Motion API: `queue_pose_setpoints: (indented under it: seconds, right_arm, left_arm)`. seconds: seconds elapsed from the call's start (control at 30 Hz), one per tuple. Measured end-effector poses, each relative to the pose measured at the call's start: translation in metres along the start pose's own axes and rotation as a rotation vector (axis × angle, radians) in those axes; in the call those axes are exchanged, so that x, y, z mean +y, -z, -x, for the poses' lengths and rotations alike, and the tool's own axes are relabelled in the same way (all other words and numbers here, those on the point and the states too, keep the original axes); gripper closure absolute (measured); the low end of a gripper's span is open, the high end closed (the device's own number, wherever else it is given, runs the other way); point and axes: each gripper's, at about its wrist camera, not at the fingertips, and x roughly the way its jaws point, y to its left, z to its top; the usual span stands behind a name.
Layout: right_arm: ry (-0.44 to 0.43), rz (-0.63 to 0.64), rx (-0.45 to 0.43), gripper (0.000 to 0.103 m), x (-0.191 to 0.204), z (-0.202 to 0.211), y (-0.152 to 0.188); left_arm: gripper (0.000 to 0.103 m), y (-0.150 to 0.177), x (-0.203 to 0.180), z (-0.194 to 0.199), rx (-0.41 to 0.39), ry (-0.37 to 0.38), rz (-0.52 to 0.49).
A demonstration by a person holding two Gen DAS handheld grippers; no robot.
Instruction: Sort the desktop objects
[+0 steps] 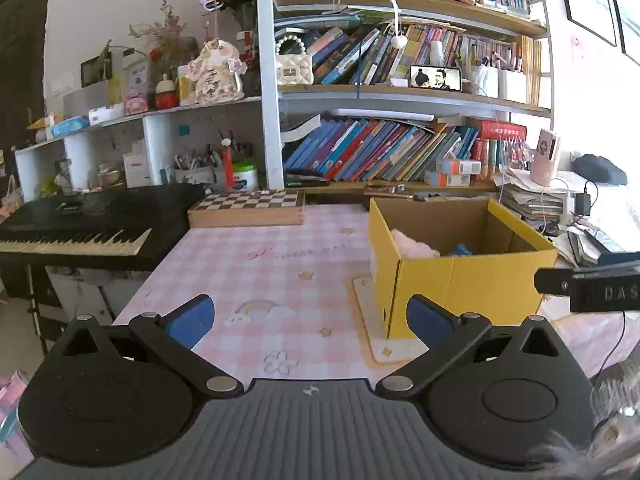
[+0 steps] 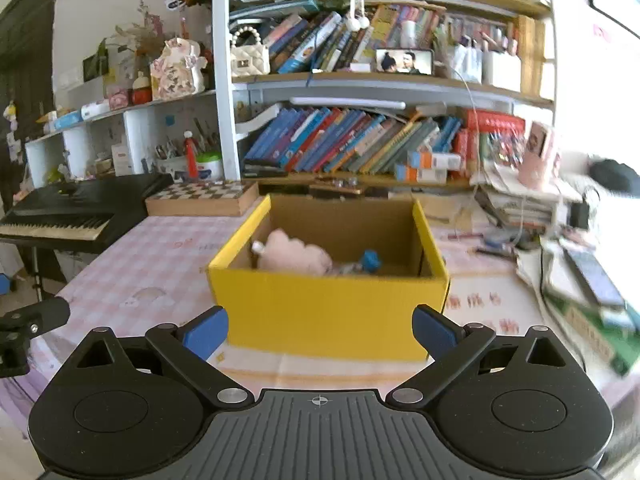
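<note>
A yellow cardboard box [image 2: 328, 312] stands open on the pink checked tablecloth [image 1: 256, 272]. Inside it lie a pink plush toy [image 2: 294, 256] and a small blue object [image 2: 371, 260]. The box [image 1: 468, 284] also shows to the right in the left wrist view, with the plush toy [image 1: 412, 246] in it. My left gripper [image 1: 310, 322] is open and empty above the cloth, left of the box. My right gripper [image 2: 320, 330] is open and empty, just in front of the box's near wall.
A black keyboard [image 1: 80, 224] stands off the table's left edge. A chessboard box [image 1: 246, 208] lies at the back. Bookshelves [image 1: 380, 152] rise behind. Piles of papers and books [image 2: 580, 280] crowd the right side. A wooden mat [image 1: 368, 328] lies under the box.
</note>
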Motion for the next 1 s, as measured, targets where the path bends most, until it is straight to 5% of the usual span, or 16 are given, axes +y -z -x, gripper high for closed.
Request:
queue_pose_setpoints:
  seconds: [0.53, 1.0]
  right_arm:
    - [0.036, -0.033, 0.06, 0.003, 0.044, 0.048, 0.059]
    - [0.033, -0.044, 0.126, 0.003, 0.056, 0.053, 0.07]
  left_arm:
    - [0.0, 0.05, 0.01, 0.046, 0.075, -0.03, -0.03]
    - [0.0, 0.06, 0.02, 0.051, 0.126, -0.001, -0.019]
